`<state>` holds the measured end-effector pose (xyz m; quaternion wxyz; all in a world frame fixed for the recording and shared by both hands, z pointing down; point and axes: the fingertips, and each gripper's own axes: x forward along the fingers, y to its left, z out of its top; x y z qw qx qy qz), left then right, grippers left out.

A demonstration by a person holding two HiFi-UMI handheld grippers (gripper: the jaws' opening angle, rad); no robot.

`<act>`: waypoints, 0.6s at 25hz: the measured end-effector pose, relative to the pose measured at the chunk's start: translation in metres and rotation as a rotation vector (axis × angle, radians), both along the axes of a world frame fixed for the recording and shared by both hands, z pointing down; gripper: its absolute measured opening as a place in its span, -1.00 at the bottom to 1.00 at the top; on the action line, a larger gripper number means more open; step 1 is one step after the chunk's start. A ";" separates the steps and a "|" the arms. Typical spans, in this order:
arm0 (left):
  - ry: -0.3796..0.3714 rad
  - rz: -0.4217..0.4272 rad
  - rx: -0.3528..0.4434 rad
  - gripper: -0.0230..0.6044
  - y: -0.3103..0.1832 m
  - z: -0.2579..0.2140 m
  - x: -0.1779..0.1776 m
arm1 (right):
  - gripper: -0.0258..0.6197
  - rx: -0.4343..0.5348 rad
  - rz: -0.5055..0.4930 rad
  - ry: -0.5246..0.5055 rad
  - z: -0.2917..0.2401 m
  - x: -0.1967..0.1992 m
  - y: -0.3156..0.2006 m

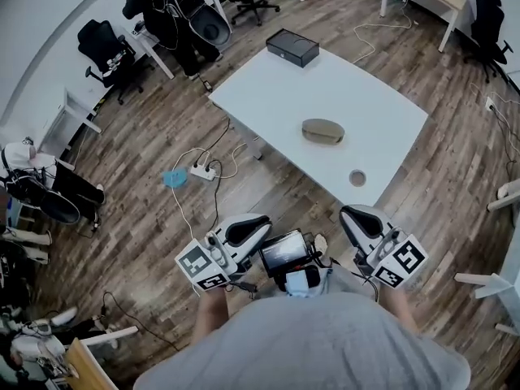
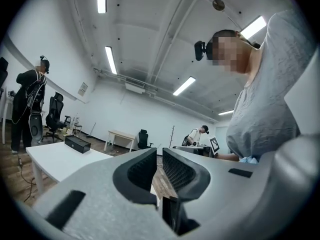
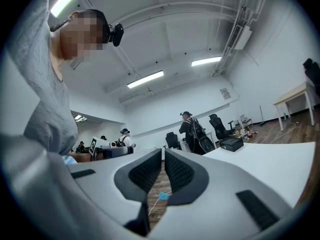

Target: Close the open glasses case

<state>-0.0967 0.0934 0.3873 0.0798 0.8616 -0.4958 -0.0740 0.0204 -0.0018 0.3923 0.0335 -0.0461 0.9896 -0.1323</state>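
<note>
An olive-brown oval glasses case [image 1: 322, 131] lies near the middle of the white table [image 1: 268, 88]; from here I cannot tell whether its lid is up. Both grippers hang close to the person's body, well short of the table's near edge. In the head view my left gripper [image 1: 253, 225] points toward the table with its jaws together and nothing between them. So does my right gripper [image 1: 356, 217]. In the left gripper view the left gripper [image 2: 159, 156] shows only a thin slit between its pads. The right gripper [image 3: 163, 156] looks the same. The case appears in neither gripper view.
A black box [image 1: 292, 47] sits at the table's far corner, and a round grommet [image 1: 357, 178] near its front edge. A power strip [image 1: 202, 170] with cables and a blue scrap [image 1: 174, 178] lie on the wooden floor. Office chairs and a standing person [image 1: 166, 10] are at the back left.
</note>
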 end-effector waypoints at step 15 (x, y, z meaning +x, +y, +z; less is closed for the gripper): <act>0.019 0.143 0.000 -0.84 -0.112 -0.008 -0.036 | -0.82 -0.026 0.113 0.013 0.000 -0.036 -0.081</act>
